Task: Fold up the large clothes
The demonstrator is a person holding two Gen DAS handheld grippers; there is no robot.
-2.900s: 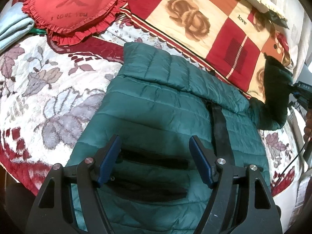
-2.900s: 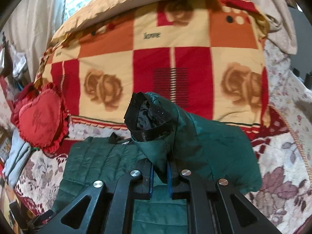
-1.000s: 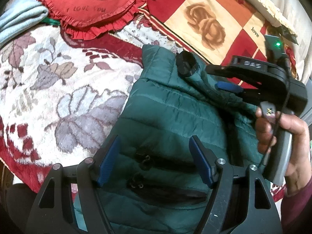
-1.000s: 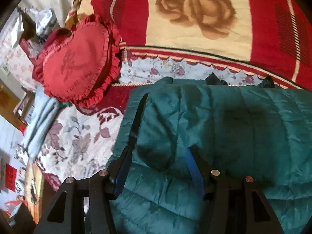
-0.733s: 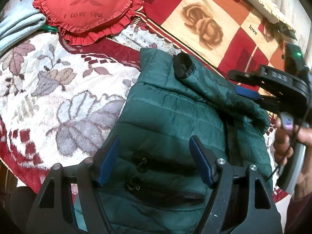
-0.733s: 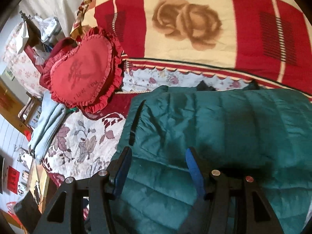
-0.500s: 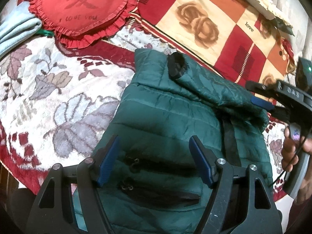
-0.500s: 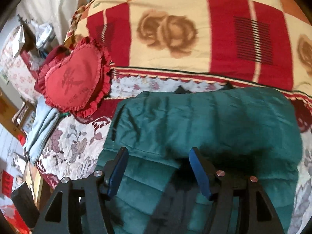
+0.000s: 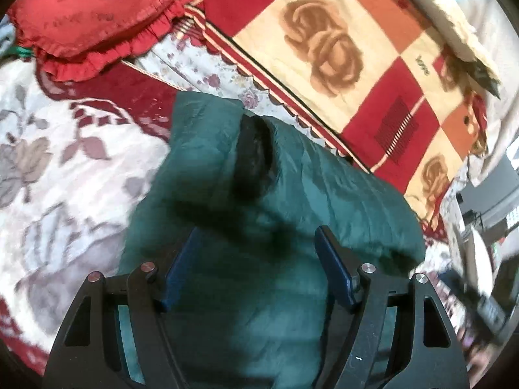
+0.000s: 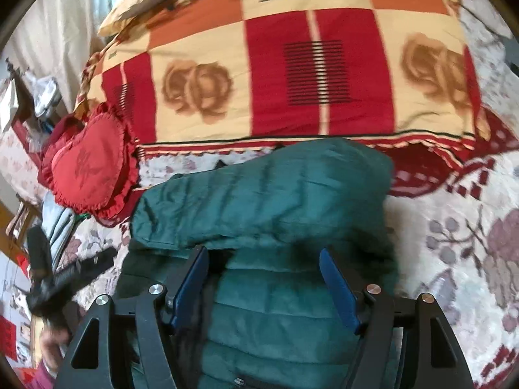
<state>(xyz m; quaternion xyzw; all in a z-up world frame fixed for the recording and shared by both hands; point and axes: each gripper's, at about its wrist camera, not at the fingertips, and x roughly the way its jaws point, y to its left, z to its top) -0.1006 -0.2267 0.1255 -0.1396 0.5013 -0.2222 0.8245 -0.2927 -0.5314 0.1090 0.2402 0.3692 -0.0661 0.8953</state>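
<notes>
Landmark: dark green quilted puffer jacket [image 10: 269, 201], lying flat on the white bedspread with grey and maroon flower print [image 10: 460, 243].

Right wrist view, left to right:
- Left of the jacket, at the frame edge: a person's hand [image 10: 48, 340] holding the left gripper's black handle; its jaws are blurred here.
- Up-left of the jacket: a red heart-shaped cushion with a ruffled edge [image 10: 87, 168], close beside the jacket's near corner. Folded pale blue cloth [image 10: 60, 223] sits just below the cushion.
- Across the jacket's upper part: one green sleeve [image 10: 259, 194] folded over, lying crosswise on the body.
- Beyond the jacket: a red, cream and orange checked blanket with brown roses [image 10: 292, 64].
- Right gripper [image 10: 263, 287] hovers above the jacket body, below the folded sleeve. Its jaws have just been opening; blue pads apart, nothing pinched between them.

Left wrist view:
- Left gripper [image 9: 256, 269] over the jacket body, blue pads spread wide, gripping nothing.
- The sleeve's black-lined cuff [image 9: 254, 159] lies on the jacket's upper left part.
</notes>
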